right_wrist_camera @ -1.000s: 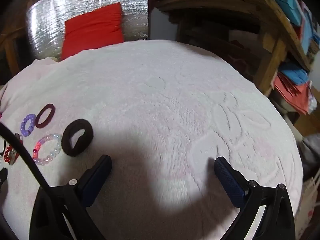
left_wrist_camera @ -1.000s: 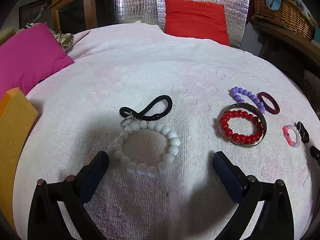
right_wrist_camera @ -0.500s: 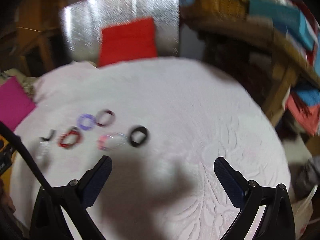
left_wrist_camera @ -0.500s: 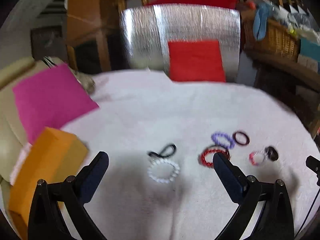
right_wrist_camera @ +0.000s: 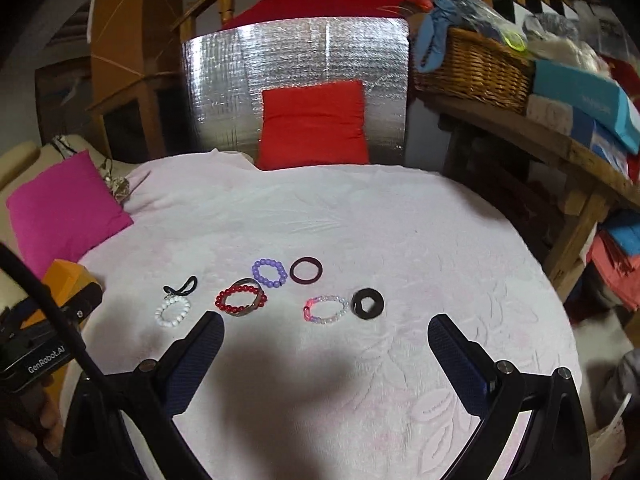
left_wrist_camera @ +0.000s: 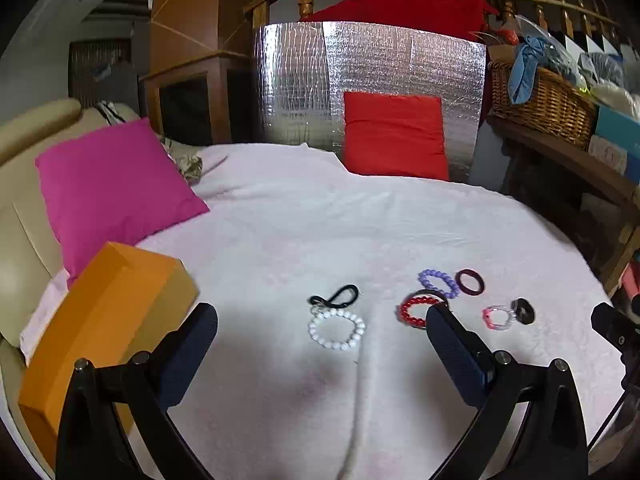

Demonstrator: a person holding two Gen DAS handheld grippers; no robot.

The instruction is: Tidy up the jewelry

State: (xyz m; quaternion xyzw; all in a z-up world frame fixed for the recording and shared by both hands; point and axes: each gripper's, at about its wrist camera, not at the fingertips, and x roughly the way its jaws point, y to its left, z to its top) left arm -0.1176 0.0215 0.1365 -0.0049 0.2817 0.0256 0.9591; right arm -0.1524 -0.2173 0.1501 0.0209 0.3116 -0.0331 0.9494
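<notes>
Several bracelets and bands lie on a pale pink blanket [left_wrist_camera: 320,232]. A white bead bracelet [left_wrist_camera: 337,329] with a black loop [left_wrist_camera: 335,296] lies ahead of my open, empty left gripper [left_wrist_camera: 320,332]. A red bead bracelet [left_wrist_camera: 416,310], a purple bead bracelet [left_wrist_camera: 438,282], a maroon ring [left_wrist_camera: 471,281], a pink-and-clear bracelet [left_wrist_camera: 498,317] and a black band [left_wrist_camera: 524,310] lie to the right. In the right wrist view the same pieces show: white [right_wrist_camera: 173,311], red [right_wrist_camera: 240,300], purple [right_wrist_camera: 269,273], maroon [right_wrist_camera: 306,270], pink-and-clear [right_wrist_camera: 325,309], black band [right_wrist_camera: 367,303]. My right gripper [right_wrist_camera: 325,344] is open and empty, held above them.
An orange box [left_wrist_camera: 104,320] stands at the blanket's left edge beside a magenta pillow [left_wrist_camera: 112,188]. A red cushion [left_wrist_camera: 394,136] leans on a silver foil panel [left_wrist_camera: 360,76] at the back. A wicker basket [left_wrist_camera: 540,100] sits on a wooden shelf at right.
Both grippers have pulled back and up from the blanket. The jewelry now looks smaller and farther off. Both stay open and empty.
</notes>
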